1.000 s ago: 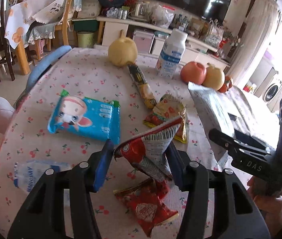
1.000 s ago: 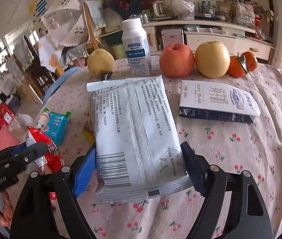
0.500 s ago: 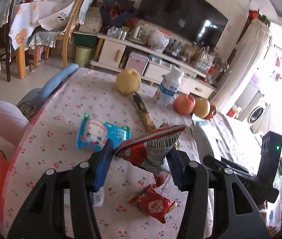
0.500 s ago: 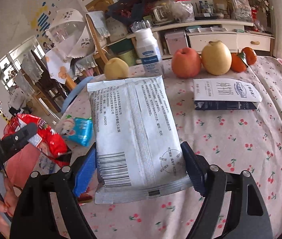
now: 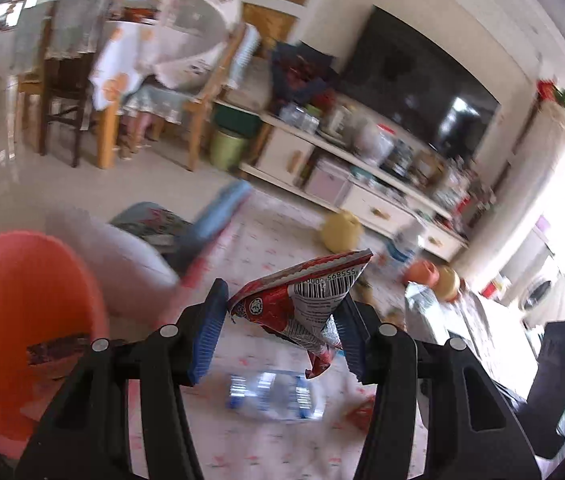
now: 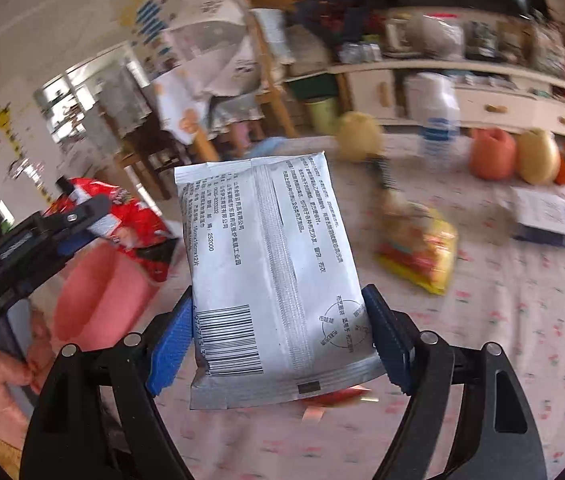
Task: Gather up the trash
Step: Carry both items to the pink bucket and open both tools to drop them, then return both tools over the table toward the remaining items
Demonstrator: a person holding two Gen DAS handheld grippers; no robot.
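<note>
Both lifted off table toward pink bin (image 5: 22, 320); left gripper (image 5: 282, 334) pinching light, crinkly red wrapper (image 5: 302, 304), right gripper (image 6: 278, 344) clamping limp, slippery silver packet (image 6: 270, 272) edgewise.

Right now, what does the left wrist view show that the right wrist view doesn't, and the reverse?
Only the left wrist view: the inside of the pink bin with a dark scrap at its bottom, and a clear plastic bottle lying on the table.

Only the right wrist view: the right gripper clamping a silver packet, and a yellow snack wrapper.

Both: the left gripper gripping the red wrapper, the pink bin, the flowered tablecloth, the yellow pear.
</note>
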